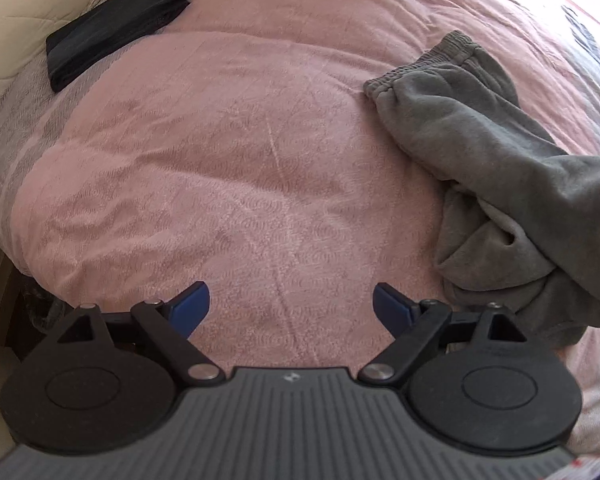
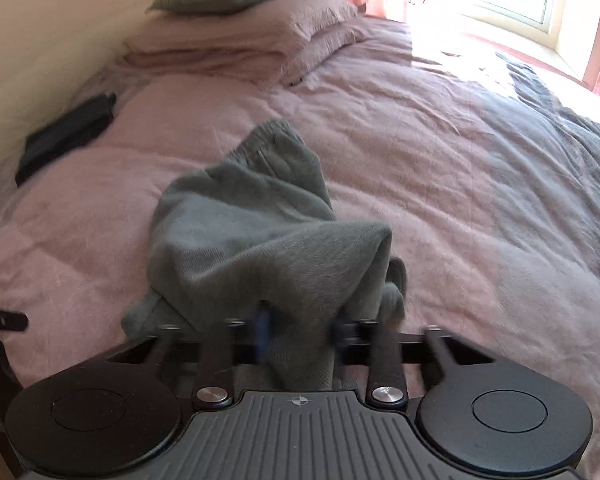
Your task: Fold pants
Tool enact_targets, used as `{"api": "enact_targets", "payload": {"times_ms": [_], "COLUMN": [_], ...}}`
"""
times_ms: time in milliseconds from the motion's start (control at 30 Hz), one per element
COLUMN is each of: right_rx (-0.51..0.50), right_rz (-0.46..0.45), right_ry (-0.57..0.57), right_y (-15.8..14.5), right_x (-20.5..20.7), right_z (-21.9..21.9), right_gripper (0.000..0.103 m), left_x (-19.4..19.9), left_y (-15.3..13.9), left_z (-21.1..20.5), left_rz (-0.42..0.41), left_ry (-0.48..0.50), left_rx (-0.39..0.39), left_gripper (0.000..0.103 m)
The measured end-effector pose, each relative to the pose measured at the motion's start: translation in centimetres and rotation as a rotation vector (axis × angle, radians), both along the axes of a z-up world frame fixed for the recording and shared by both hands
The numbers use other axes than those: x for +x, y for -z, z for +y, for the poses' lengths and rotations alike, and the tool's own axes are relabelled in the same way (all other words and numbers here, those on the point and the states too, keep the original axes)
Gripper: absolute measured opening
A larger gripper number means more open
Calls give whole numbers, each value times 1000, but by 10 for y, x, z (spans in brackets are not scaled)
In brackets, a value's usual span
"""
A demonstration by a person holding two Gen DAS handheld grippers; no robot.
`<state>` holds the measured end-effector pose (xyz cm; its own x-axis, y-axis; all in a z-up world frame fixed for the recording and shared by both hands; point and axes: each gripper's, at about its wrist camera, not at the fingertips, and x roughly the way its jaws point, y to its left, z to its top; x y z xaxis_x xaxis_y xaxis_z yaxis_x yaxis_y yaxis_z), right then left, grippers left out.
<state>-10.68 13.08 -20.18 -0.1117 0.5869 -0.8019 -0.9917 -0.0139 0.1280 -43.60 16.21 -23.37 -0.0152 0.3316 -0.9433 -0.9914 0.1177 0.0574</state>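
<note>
Grey pants (image 2: 260,232) bunched on pink bed (image 2: 440,184), one end lifted, pinched in right gripper (image 2: 300,332); cuffs trail away toward pillows (image 2: 236,40). Left gripper (image 1: 290,306) empty, jaws spread wide, over bare cover; pants lie to its right. Right is nearer

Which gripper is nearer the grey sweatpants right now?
Right. The right gripper is shut on the grey sweatpants, lifting a fold. The left gripper is open over bare bedspread, the pants off to its right.
</note>
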Motion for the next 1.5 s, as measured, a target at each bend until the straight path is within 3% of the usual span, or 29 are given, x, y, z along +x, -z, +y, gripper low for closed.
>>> {"api": "enact_targets", "payload": {"times_ms": [100,200,267,333,400,433,500,533,567,600,633,667,767,833,967,1000,1033,1067,1100,1167,1267,1333,1433,1500], "right_rx": [76,112,101,-30,-276,-384,-474,-443,-374,-303,-237,-161,2,29,38,44,51,44,34,78,131,129,51,-9], "right_rz": [82,165,231,305,369,361,185,98,13,-47,-82,-93,-35,-25,-236,-271,-252,-155,-85,-4,-67,-49,-11,-9], "right_ry": [85,372,607,834,973,990,888,798,666,561,474,384,177,19,-250,-257,-240,-199,-130,-24,227,428,689,805], "right_y": [-15,-30,-24,7,42,52,45,35,18,6,-4,-13,-19,-9,31,38,39,45,43,31,8,-1,-3,2], "right_x": [31,99,145,176,196,200,190,181,167,155,145,134,96,69,11,7,11,30,47,82,136,181,243,267], "right_z": [-9,-50,-100,-152,-192,-206,-211,-205,-194,-181,-166,-147,-93,-56,-19,-16,-13,-16,-17,-29,-55,-79,-126,-156], "right_gripper": [2,2,2,3,9,30,43,47,50,61,69,70,70,71,71,67,40,20,9,6,4,0,0,0], "left_x": [6,15,25,35,45,51,62,66,69,71,72,71,59,51,41,40,40,40,40,41,39,39,46,54], "left_y": [7,13,22,32,42,47,50,51,51,52,53,52,50,52,60,61,63,64,65,65,67,71,83,93], "left_z": [-2,-6,-10,-16,-22,-25,-31,-34,-36,-38,-39,-39,-34,-30,-27,-27,-27,-27,-27,-27,-24,-20,-8,-1], "left_rz": [-6,-8,-18,-32,-47,-56,-87,-100,-110,-126,-153,-187,-287,-312,-307,-308,-307,-314,-327,-376,-469,-522,-647,-708], "left_ry": [1,27,44,56,68,75,104,121,134,142,136,115,-9,-84,-170,-177,-182,-185,-187,-204,-268,-304,-328,-345], "left_rx": [6,26,30,22,3,-8,-15,-12,-8,0,10,17,26,26,25,23,21,24,25,25,14,3,-41,-78], "left_gripper": [83,82,81,81,81,80,81,81,81,81,81,81,83,83,83,83,83,83,83,84,85,89,90,90]}}
